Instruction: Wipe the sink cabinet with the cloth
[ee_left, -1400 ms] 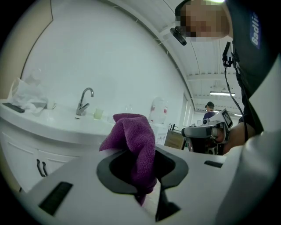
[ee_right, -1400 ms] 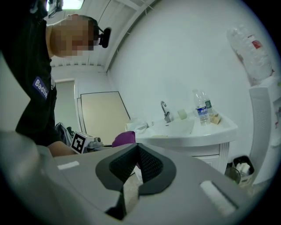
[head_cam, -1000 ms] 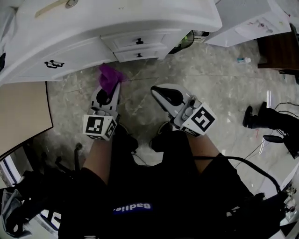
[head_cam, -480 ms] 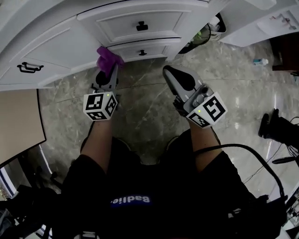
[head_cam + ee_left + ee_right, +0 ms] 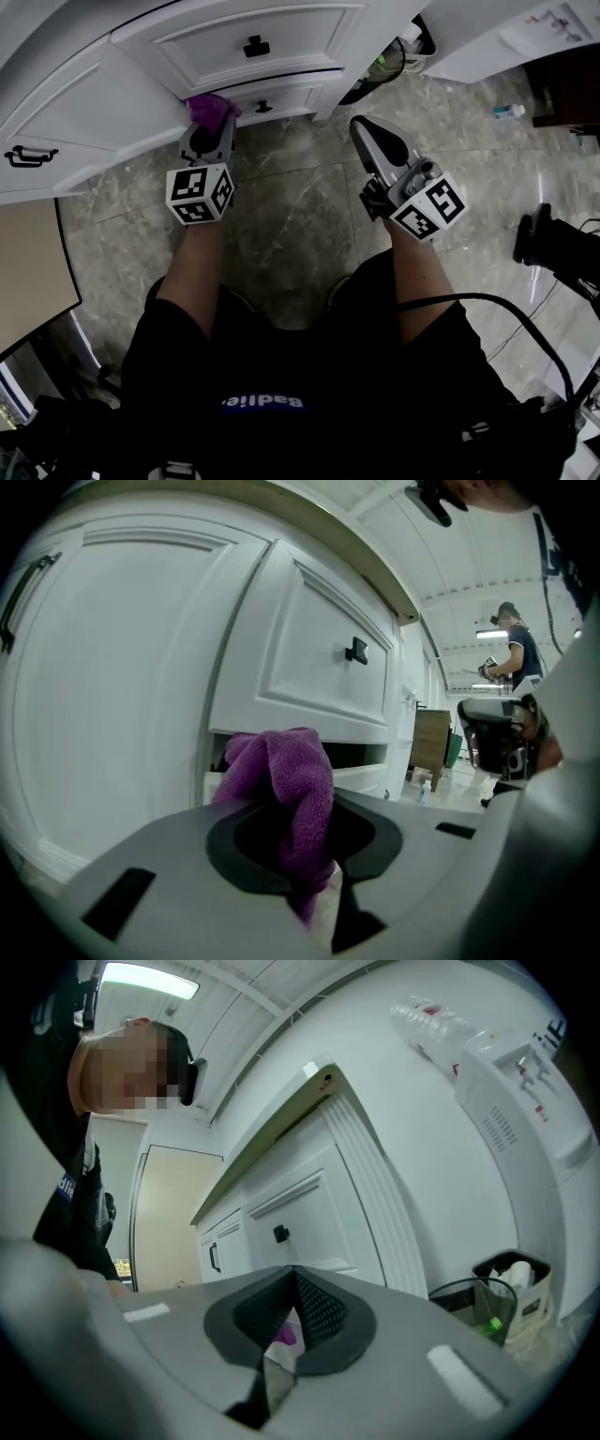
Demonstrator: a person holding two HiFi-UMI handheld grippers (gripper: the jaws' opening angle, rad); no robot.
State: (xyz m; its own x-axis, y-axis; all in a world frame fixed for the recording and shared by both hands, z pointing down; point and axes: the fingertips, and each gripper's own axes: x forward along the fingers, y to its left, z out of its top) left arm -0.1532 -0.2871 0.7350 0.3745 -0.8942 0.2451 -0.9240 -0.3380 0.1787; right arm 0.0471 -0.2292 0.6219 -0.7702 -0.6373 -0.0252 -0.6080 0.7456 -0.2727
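**A:** Which step is this?

**B:** The approach, I'd say, or the very start of the wipe. The white sink cabinet (image 5: 84, 103) fills the top of the head view. The left gripper (image 5: 208, 133) is up at its front, where the door panel meets the 2 drawers (image 5: 305, 42).

**A:** And the right one?

**B:** The right gripper (image 5: 367, 131) hangs over the floor, well apart from the cabinet. Its jaws are pressed together with nothing between them.

**A:** Where is the cloth?

**B:** The purple cloth (image 5: 286, 780) is pinched in the left gripper's jaws, which are clenched tight on it. A bunched fold sticks out past the tips. It sits right at the gap between the 2 drawers, but I cannot tell whether it is pressing on the paint.

**A:** What does the next move call for?

**B:** Probably pushing that fold flat against the panel. Then sweep sideways, with only cloth meeting the surface, not the jaw tips.
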